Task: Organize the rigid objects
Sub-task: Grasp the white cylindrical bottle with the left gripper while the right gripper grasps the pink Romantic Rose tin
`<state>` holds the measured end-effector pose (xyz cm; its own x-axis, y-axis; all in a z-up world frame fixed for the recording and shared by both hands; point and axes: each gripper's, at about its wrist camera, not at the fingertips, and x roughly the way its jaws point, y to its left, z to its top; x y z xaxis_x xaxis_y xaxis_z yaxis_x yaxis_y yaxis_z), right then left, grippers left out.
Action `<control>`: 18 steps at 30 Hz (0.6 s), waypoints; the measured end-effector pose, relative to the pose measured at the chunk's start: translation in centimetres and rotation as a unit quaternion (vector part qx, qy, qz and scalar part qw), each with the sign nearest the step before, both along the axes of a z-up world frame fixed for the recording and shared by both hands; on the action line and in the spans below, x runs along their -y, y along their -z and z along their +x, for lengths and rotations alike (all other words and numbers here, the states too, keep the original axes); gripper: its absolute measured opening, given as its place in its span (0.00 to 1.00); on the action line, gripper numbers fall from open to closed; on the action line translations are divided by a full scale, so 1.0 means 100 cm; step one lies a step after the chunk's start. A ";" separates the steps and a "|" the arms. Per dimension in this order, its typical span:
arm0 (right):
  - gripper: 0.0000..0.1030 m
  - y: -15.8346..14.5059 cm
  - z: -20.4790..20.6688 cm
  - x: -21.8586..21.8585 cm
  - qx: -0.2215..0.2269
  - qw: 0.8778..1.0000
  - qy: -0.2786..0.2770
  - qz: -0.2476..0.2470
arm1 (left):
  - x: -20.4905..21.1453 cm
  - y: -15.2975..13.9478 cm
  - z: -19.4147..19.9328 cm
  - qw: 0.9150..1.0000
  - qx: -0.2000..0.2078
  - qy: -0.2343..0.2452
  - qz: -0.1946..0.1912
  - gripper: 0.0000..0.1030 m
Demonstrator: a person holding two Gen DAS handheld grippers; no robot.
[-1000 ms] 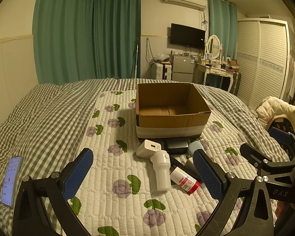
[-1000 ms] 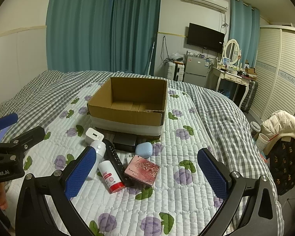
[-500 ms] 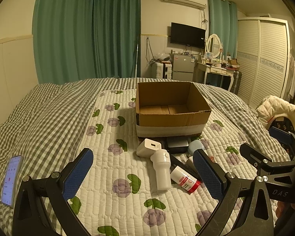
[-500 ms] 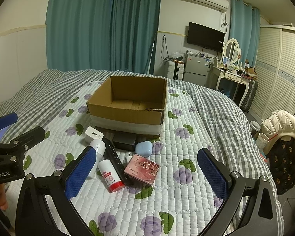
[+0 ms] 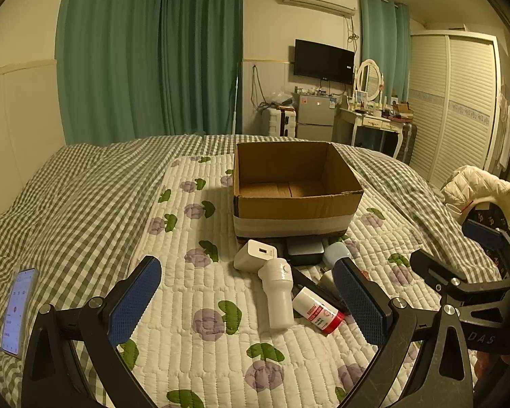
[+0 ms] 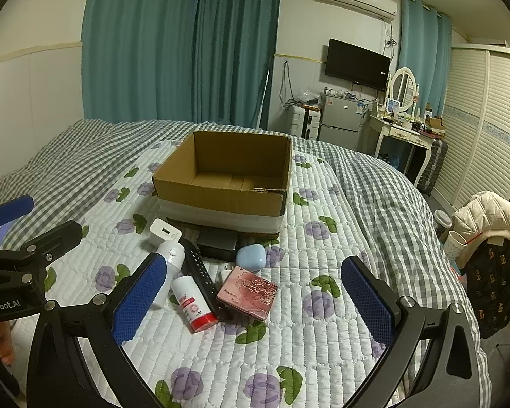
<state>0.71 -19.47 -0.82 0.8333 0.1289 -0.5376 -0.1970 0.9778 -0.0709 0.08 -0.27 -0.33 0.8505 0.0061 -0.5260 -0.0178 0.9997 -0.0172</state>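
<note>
An empty cardboard box (image 5: 295, 200) (image 6: 221, 200) stands open on the quilted bed. In front of it lie a white charger cube (image 5: 253, 255) (image 6: 164, 233), a white bottle (image 5: 278, 297) (image 6: 171, 255), a red-capped tube (image 5: 318, 311) (image 6: 193, 304), a black remote (image 6: 200, 272), a dark flat case (image 5: 304, 249) (image 6: 217, 243), a pale blue case (image 6: 251, 256) and a pink patterned box (image 6: 247, 292). My left gripper (image 5: 246, 301) hangs open over the near side of the pile. My right gripper (image 6: 251, 301) is open too, above the pink box.
A phone (image 5: 17, 309) with a lit screen lies on the checked blanket at the left. A chair with a cream jacket (image 6: 489, 217) stands right of the bed. A dresser (image 6: 401, 132), small fridge (image 6: 340, 119) and wardrobe are beyond the bed.
Both views have shifted very slightly; the objects and the open grippers stand as before.
</note>
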 end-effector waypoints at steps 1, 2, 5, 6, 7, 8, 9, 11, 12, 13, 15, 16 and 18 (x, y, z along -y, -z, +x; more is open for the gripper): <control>1.00 0.000 0.000 0.000 -0.001 1.000 -0.002 0.000 | 0.000 0.000 0.000 1.000 0.000 0.000 -0.002 1.00; 1.00 0.000 0.000 0.000 -0.001 1.000 -0.004 0.000 | 0.000 -0.001 0.001 1.000 -0.001 -0.001 -0.004 1.00; 1.00 0.000 0.000 -0.002 -0.002 1.000 -0.005 -0.003 | -0.001 -0.002 0.000 1.000 -0.001 -0.004 -0.006 1.00; 1.00 -0.001 0.000 -0.001 -0.002 1.000 -0.005 -0.001 | -0.002 -0.002 0.000 1.000 -0.002 -0.006 -0.008 1.00; 1.00 0.000 0.000 -0.002 -0.004 1.000 -0.005 0.001 | -0.002 -0.002 0.000 1.000 -0.004 -0.008 -0.011 1.00; 1.00 0.001 0.000 -0.003 -0.007 1.000 -0.005 0.003 | -0.002 -0.003 0.000 1.000 -0.005 -0.009 -0.015 1.00; 1.00 0.001 0.001 -0.003 -0.008 1.000 -0.005 0.004 | -0.003 -0.003 0.000 1.000 -0.007 -0.010 -0.018 1.00; 1.00 0.004 0.004 -0.006 -0.014 1.000 -0.006 -0.003 | -0.002 -0.003 0.003 1.000 -0.012 -0.007 -0.020 1.00; 1.00 0.005 0.005 -0.007 -0.016 1.000 -0.008 -0.008 | -0.002 -0.003 0.004 1.000 -0.013 -0.006 -0.018 1.00; 1.00 0.005 0.007 -0.008 -0.016 1.000 -0.009 -0.011 | 0.000 -0.002 0.007 1.000 -0.016 -0.005 -0.013 1.00; 1.00 0.007 0.015 -0.009 -0.020 1.000 -0.007 -0.013 | 0.003 0.001 0.015 1.000 -0.026 -0.011 0.005 1.00; 1.00 0.008 0.019 -0.008 -0.023 1.000 -0.003 -0.011 | 0.003 0.004 0.021 0.999 -0.033 -0.014 0.011 1.00; 1.00 0.013 0.032 -0.005 -0.036 0.999 0.011 -0.006 | 0.004 0.014 0.032 0.999 -0.051 -0.016 0.012 1.00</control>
